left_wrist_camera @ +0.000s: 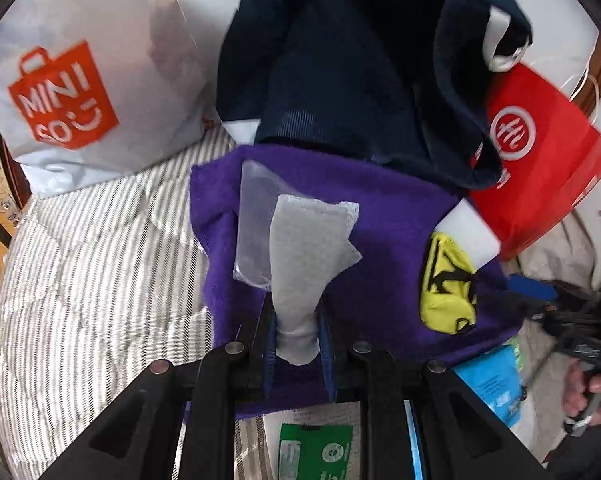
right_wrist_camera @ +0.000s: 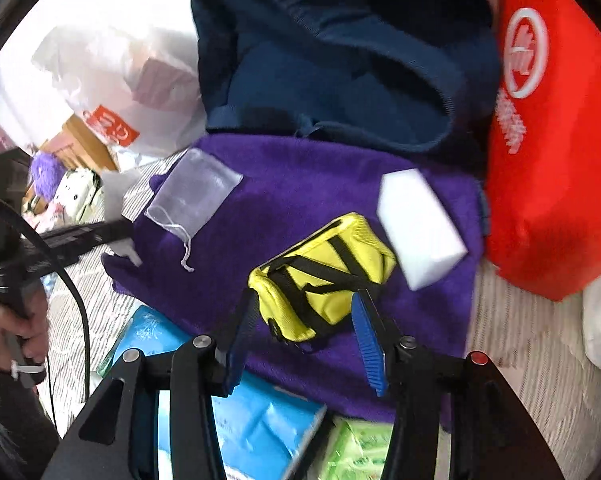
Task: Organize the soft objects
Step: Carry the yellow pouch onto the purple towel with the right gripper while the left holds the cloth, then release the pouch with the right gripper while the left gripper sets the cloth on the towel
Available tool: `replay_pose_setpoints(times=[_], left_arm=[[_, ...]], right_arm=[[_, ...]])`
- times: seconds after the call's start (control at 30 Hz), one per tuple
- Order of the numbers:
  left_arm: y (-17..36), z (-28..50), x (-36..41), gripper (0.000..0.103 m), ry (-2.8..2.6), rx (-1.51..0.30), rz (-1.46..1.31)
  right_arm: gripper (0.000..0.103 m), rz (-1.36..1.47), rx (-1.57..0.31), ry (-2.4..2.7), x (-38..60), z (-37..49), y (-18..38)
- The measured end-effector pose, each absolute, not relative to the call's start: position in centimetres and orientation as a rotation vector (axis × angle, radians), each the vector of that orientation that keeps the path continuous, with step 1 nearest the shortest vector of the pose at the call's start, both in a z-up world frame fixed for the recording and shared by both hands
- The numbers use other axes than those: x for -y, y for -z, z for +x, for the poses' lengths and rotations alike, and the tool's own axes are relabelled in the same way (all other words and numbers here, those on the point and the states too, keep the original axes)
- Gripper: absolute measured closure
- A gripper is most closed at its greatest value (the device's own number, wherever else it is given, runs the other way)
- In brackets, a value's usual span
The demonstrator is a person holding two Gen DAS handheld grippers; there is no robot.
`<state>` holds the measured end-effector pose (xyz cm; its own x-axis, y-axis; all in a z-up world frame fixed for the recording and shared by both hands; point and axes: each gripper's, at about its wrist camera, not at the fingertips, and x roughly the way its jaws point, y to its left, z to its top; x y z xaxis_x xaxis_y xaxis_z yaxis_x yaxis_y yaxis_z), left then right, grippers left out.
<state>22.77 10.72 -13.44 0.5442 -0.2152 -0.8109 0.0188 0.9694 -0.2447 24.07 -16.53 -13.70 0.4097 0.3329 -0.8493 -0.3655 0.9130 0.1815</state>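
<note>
Bedding in a grey and white stripe (left_wrist_camera: 100, 264) covers the bed beneath both views. Far left of the left tongs (left_wrist_camera: 296, 344) stands a white plastic bag (left_wrist_camera: 100, 80) with an orange logo. The left tongs are clamped on a grey cloth (left_wrist_camera: 304, 264), which rises from between the blue pads and spreads forward over a purple towel (left_wrist_camera: 380, 216). Just left of the cloth, on the towel, lies a clear drawstring pouch (left_wrist_camera: 252, 216). Ahead of the tongs, past the towel's far edge, is a heap of dark navy clothing (left_wrist_camera: 340, 80). Right of the left tongs, on the towel, sit a yellow pouch with black straps (left_wrist_camera: 446, 280) and a white foam block (left_wrist_camera: 470, 232); a red bag (left_wrist_camera: 540, 152) stands beyond them.

The right tongs (right_wrist_camera: 304, 336) stand apart, their blue fingers (right_wrist_camera: 366, 344) on either side of the yellow pouch without pressing it. The pouch rests on the towel. Just right and forward of it lies the foam block, touching or nearly touching the pouch. Below the right tongs lie a blue packet (right_wrist_camera: 256, 420) and a green packet (right_wrist_camera: 352, 452). At the far left, a hand (right_wrist_camera: 8, 332) grips the other tool's handle.
</note>
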Motion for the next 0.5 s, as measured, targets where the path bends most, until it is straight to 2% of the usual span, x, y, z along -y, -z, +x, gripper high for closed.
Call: replay_pose_setpoints(times=[0.13,0.5], left_arm=[[15.0,23.6,-10.3,0.085,0.131,-1.029,-0.203],[17.3,25.0,-9.1,0.084,0.103,-1.099,-0.171]], right_arm=[[0.049,-0.015,-1.035,-0.415,18.2,22.7,12.8],[0.049,0.065,-1.066,-0.321,23.3,20.7,14.0]])
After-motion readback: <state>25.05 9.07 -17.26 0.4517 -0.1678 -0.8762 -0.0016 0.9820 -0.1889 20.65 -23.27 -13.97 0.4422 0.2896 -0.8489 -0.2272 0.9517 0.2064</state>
